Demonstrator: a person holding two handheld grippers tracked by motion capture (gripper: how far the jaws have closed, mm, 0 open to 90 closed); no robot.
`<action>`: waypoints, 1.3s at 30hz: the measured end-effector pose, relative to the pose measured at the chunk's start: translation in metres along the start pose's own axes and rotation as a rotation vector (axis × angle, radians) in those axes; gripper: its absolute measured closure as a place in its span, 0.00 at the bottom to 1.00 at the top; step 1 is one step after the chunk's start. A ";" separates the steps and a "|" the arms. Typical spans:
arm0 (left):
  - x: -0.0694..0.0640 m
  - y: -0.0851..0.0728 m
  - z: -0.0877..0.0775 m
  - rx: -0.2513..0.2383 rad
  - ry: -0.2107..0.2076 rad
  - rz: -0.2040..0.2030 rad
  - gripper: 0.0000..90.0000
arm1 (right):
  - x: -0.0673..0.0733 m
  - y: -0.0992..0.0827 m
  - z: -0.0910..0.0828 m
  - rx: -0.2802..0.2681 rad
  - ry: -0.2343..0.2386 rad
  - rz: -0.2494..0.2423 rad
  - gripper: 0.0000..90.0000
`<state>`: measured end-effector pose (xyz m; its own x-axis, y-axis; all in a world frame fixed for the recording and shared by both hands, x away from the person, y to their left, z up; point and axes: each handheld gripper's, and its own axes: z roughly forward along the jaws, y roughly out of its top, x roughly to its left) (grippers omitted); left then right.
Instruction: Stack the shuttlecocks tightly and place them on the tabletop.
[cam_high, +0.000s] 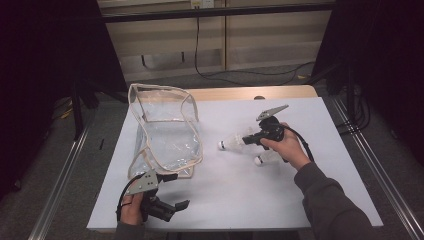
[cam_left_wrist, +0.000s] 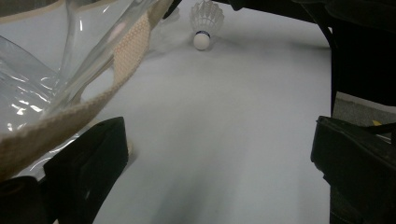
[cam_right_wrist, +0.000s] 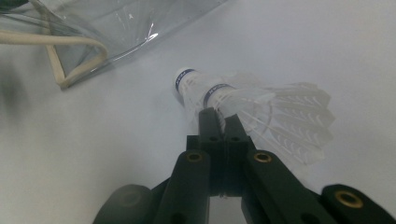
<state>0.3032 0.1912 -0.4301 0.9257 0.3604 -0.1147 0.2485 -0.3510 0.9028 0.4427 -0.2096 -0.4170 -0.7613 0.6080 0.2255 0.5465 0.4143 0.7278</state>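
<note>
Your right hand (cam_high: 287, 145) sits over the middle-right of the worktop (cam_high: 240, 190), wrist bent so the right tongs (cam_right_wrist: 220, 119) point left toward the bag. Those tongs are squeezed tight together, pinching the feather skirt of what looks like two shuttlecocks nested one inside the other (cam_right_wrist: 243, 105): the right gripper view shows two blue-banded cork ends, one behind the other. In the high view this pair lies low over the worktop, cork end toward the bag, well apart from it.

Your left hand (cam_high: 131, 209) rests at the near left edge, forearm coming straight in. The left tongs (cam_high: 172, 192) point right and slightly forward, spread wide with nothing between them; one jaw sits just beside the near corner of the clear bag (cam_high: 167, 135).

Count: one clear bag with cream trim, standing open; one loose shuttlecock (cam_high: 265, 159) on the worktop just beside your right hand, plus those you hold.
</note>
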 end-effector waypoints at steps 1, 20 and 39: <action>0.000 0.000 0.000 -0.001 0.001 0.000 0.05 | 0.000 0.000 0.000 0.002 -0.001 -0.001 1.00; 0.000 0.000 0.000 -0.002 -0.002 0.000 0.05 | 0.002 0.001 0.004 0.008 0.006 -0.013 1.00; 0.000 0.000 0.000 -0.005 -0.005 -0.001 0.05 | 0.004 0.001 0.012 0.025 0.009 -0.021 0.99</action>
<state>0.3030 0.1914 -0.4302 0.9268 0.3567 -0.1175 0.2480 -0.3466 0.9046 0.4445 -0.1982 -0.4232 -0.7756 0.5928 0.2168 0.5391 0.4435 0.7160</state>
